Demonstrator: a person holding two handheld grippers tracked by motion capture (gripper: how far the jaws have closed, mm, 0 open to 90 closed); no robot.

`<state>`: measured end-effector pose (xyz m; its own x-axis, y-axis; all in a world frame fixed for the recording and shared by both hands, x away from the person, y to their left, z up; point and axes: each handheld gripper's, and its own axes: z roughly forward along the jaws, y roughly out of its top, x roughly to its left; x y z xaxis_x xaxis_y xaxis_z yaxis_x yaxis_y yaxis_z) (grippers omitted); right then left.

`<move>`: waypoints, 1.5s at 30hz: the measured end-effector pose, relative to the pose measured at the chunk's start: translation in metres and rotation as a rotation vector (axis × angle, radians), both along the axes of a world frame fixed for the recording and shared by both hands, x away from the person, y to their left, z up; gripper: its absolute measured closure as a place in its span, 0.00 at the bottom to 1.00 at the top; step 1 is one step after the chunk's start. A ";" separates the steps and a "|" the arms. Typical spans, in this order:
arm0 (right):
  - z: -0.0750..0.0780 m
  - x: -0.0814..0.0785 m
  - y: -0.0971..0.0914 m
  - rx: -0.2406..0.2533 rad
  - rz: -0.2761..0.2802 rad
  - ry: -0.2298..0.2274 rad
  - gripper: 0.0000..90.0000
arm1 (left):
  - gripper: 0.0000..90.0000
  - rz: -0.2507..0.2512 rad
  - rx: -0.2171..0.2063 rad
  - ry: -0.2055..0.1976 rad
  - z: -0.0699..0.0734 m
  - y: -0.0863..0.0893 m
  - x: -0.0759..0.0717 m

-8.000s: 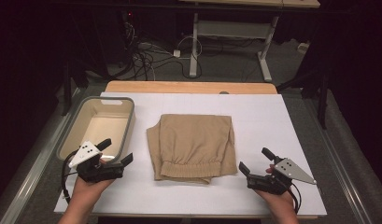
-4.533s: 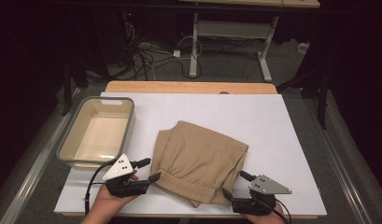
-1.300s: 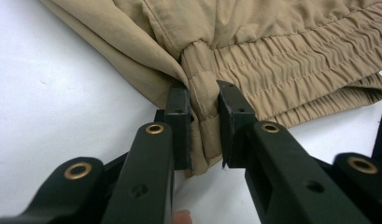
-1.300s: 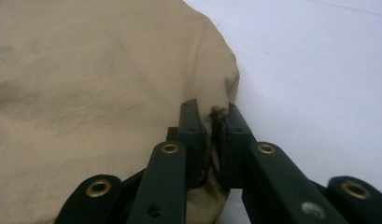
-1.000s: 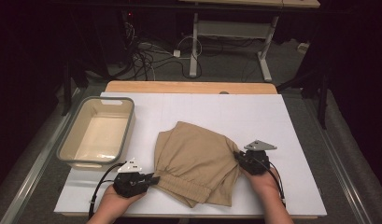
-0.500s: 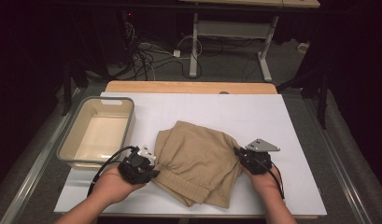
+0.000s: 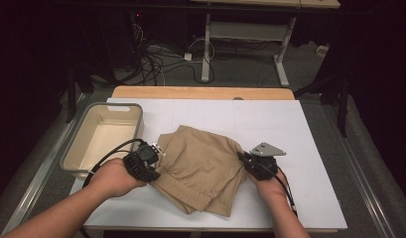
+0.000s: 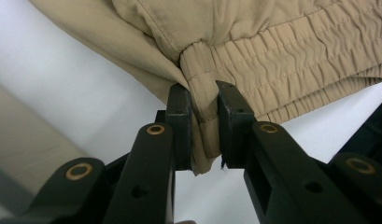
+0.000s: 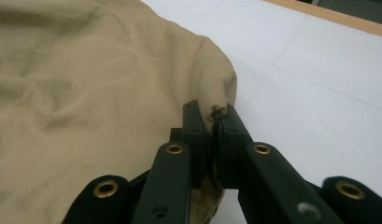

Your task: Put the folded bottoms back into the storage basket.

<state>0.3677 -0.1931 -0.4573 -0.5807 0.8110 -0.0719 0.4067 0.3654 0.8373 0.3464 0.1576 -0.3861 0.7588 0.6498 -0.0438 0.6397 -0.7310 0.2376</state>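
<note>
Folded tan fabric shorts (image 7: 203, 171) on white tabletop (image 7: 290, 124). Left gripper (image 8: 202, 123) clamps elastic waistband; right gripper (image 9: 212, 126) clamps opposite edge.

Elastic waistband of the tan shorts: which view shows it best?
The left gripper view: the waistband sits close, gathers sharp, pinched by the left tongs. The high view shows it small; the right gripper view shows smooth cloth.

A white table (image 7: 290, 124) with a wooden strip along its far edge carries two things. Folded tan shorts (image 7: 203, 168) lie crumpled between the left claw (image 7: 158, 152) and the right claw (image 7: 241, 157), each at one edge. A cream tray (image 7: 76, 153) sits just beyond the left claw, at the table's left edge.
</note>
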 end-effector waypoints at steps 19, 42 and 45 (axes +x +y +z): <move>0.004 0.007 0.015 0.041 -0.006 -0.017 0.95 | 0.84 -0.031 0.107 0.071 0.002 0.000 0.016; 0.062 0.005 0.031 0.073 0.005 -0.131 0.95 | 0.83 -0.022 0.150 0.137 0.055 0.008 0.037; 0.066 0.005 0.032 0.078 0.003 -0.138 0.95 | 0.83 -0.022 0.159 0.133 0.059 0.008 0.038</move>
